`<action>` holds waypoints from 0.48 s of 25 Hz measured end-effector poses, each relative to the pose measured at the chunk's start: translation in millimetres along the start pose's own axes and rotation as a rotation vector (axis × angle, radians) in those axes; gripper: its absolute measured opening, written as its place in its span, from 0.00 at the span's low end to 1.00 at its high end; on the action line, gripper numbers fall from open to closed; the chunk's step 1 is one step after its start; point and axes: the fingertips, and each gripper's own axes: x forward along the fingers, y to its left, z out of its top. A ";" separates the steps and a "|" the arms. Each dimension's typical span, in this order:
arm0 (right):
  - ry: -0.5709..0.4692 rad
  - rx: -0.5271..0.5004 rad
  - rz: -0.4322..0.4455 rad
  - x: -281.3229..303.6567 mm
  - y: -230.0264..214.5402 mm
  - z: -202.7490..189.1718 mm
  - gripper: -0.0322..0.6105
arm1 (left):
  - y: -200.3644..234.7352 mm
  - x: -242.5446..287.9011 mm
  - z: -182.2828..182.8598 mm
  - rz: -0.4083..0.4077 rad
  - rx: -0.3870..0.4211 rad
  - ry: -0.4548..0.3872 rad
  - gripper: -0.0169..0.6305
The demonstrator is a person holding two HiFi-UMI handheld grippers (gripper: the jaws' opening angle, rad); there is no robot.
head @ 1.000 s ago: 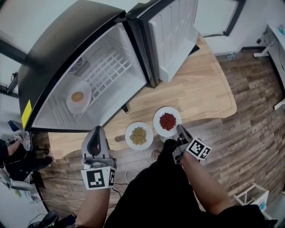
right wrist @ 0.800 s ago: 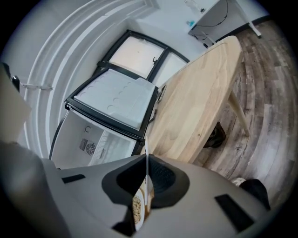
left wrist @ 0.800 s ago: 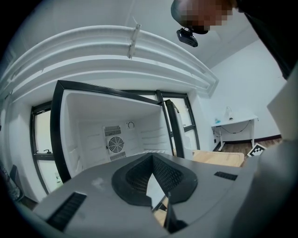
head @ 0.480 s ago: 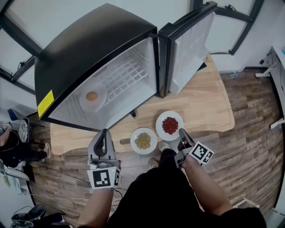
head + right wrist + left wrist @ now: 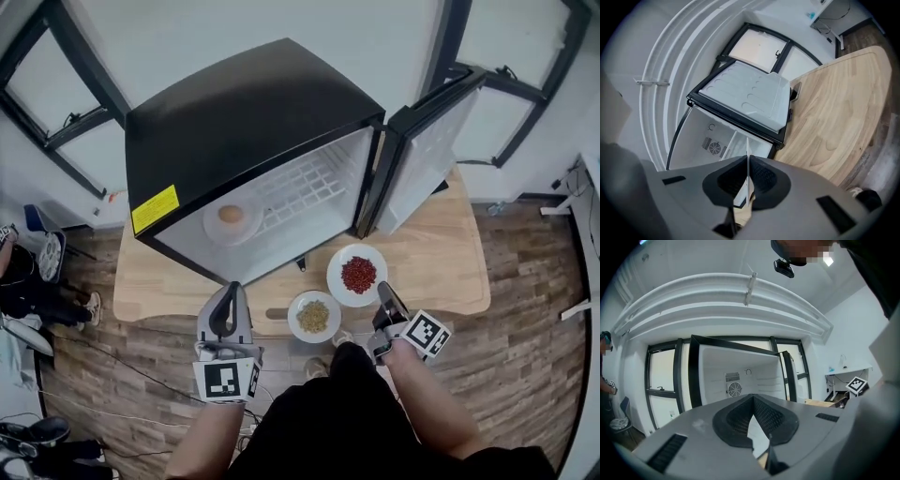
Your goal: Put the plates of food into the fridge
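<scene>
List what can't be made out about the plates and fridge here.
Plate inside the fridge: head view, food too small, only a round brown lump.
Red-food plate and yellowish-food plate: missing from both gripper views, blocked by the left gripper and right gripper.
Fridge floor: left gripper view, under the gripper's body.

fridge (image 5: 754, 366): in the left gripper view, its lower part is hidden behind the grey body of the left gripper (image 5: 753, 398).
table (image 5: 441, 272): the near edge is covered by the person's body (image 5: 356, 412) and arms.
plate in the fridge (image 5: 211, 232): holds one round brown thing, perhaps an egg; too small to tell.
red food (image 5: 357, 274): too small to name.
yellowish food (image 5: 314, 316): too small to name.
yellow sticker (image 5: 155, 209): print unreadable.
bystander (image 5: 19, 286): cut off by the left edge.
right gripper (image 5: 382, 289): the tip is at the rim of the red food's plate (image 5: 337, 264); touching or apart, cannot tell.
</scene>
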 end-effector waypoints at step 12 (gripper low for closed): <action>0.042 0.007 0.117 43.8 75.1 23.2 0.10 | 26.7 0.9 34.5 0.066 0.020 -0.032 0.03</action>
